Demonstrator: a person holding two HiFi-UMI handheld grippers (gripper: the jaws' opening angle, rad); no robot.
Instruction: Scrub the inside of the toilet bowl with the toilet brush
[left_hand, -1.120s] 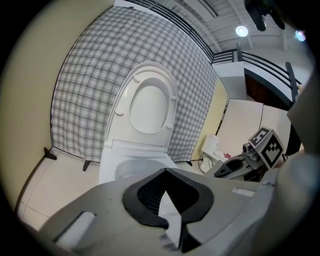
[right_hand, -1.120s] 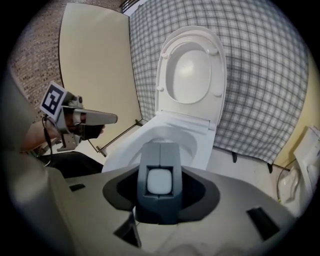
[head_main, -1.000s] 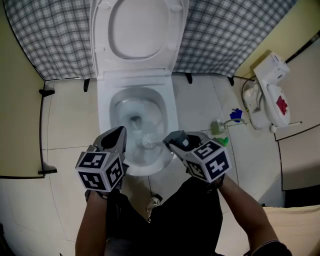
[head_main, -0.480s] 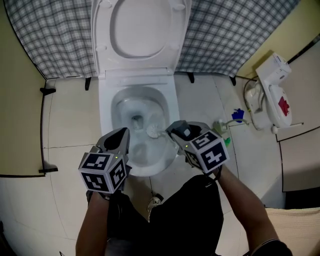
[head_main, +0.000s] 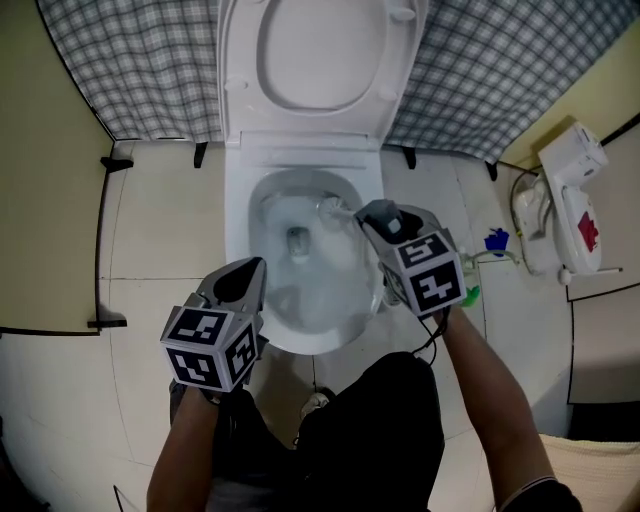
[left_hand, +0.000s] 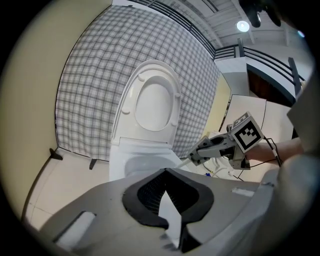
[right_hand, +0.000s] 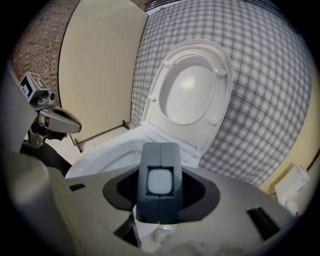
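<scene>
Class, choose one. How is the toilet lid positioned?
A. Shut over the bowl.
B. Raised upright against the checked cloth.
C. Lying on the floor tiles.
B: the toilet lid stands upright behind the open bowl, with the checked cloth behind it.

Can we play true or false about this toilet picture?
1. The toilet lid is up. True.
2. The left gripper holds the toilet brush. False: the right gripper grips it, and the left one holds nothing.
3. The brush reaches into the toilet bowl. True.
4. The backdrop behind the toilet is plain red. False: it is grey and white checks.
</scene>
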